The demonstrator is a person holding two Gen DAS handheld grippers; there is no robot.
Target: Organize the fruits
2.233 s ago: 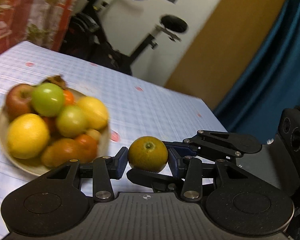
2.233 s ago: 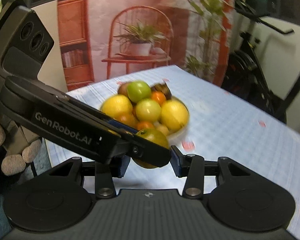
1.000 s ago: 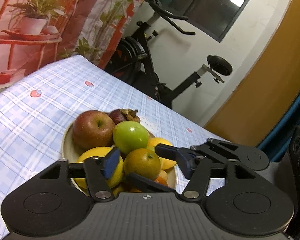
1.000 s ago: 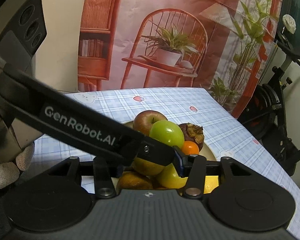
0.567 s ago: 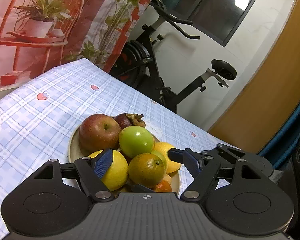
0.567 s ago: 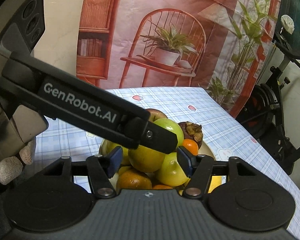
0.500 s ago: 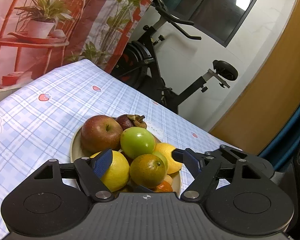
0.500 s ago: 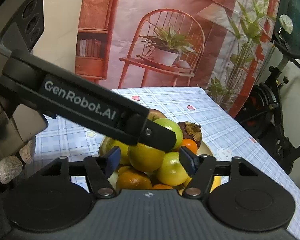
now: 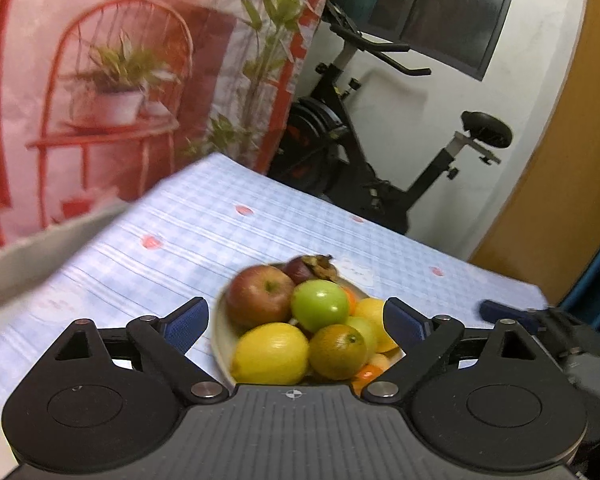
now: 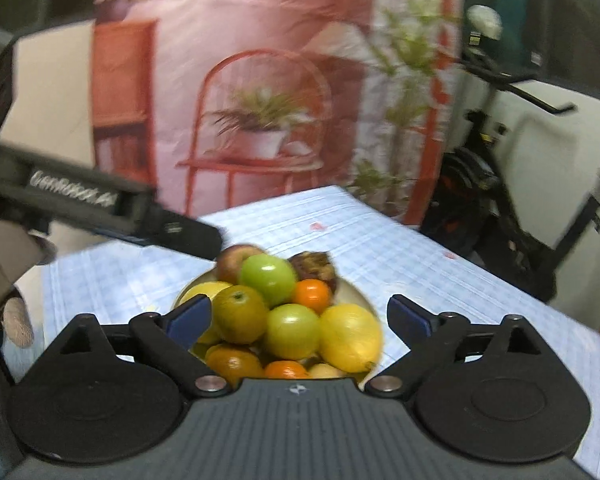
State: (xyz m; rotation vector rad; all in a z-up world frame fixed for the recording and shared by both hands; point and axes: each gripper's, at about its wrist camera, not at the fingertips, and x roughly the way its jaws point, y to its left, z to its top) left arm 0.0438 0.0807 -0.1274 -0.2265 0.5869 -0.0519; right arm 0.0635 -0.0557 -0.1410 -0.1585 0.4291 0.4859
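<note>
left gripper (image 9: 296, 322) + right gripper (image 10: 300, 318): jaws opening wide, nothing gripped | fruits heaped on plate (image 9: 219, 334) near tablecloth (image 9: 220, 236) edge | likely release finished, clearing pile.

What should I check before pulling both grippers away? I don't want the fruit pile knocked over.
1. Left gripper holds nothing: ok; its jaws are opening and no pad presses on fruit.
2. Right gripper holds nothing: ok; its jaws are opening, clear of the pile.
3. Greenish orange seated in the bowl: ok; it rests against the lemon and other fruit.
4. Green apple on top of the heap steady: cannot tell; the picture is blurred.
5. No fruit left on the tablecloth: ok in the parts seen; the grippers hide the near area.
6. Grippers clear of each other: cannot tell; the left one crosses the right wrist view close by.
</note>
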